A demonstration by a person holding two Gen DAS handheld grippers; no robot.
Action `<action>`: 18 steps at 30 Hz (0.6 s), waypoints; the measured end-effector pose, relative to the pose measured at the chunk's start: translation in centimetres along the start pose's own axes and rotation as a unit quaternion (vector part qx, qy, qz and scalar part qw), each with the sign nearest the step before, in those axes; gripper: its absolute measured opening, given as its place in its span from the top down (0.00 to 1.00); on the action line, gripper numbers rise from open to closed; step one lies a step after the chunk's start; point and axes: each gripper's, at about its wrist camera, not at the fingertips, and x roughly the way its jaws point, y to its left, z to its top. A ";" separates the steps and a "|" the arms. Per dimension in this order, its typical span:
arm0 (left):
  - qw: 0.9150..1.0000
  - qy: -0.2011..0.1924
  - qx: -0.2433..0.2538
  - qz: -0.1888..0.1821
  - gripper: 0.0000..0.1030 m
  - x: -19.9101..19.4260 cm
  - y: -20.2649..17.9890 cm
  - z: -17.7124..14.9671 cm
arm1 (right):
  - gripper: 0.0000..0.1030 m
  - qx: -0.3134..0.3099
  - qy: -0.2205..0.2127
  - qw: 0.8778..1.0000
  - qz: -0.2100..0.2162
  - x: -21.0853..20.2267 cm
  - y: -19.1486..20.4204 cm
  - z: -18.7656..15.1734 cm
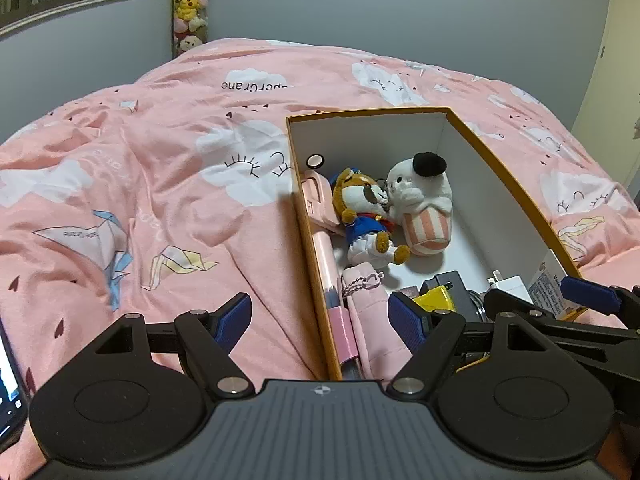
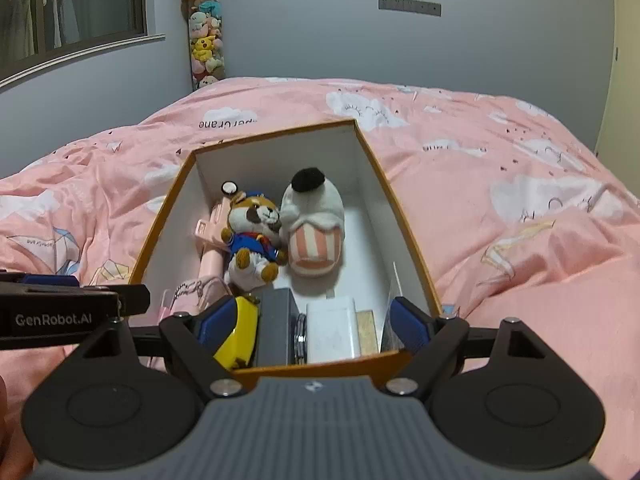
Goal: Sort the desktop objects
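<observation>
An orange-walled box (image 2: 404, 216) with a white interior rests on the bed's pink duvet (image 1: 160, 168); it contains a dog plush in a blue outfit (image 2: 252, 232), a white plush with a striped base (image 2: 316, 228), a pink stick-shaped item (image 1: 326, 268), a yellow object (image 2: 238, 332), a grey block (image 2: 276, 328) and a white charger (image 2: 334, 328). The left hand-held gripper (image 1: 320, 320) is spread open and empty, straddling the box's left wall. The right hand-held gripper (image 2: 312, 322) is likewise open and empty over the box's near end.
</observation>
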 end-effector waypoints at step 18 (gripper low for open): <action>0.999 0.044 0.006 0.022 0.14 0.7 -0.8 -0.1 | 0.18 -0.020 -0.010 1.000 -0.015 -0.4 0.2 -0.9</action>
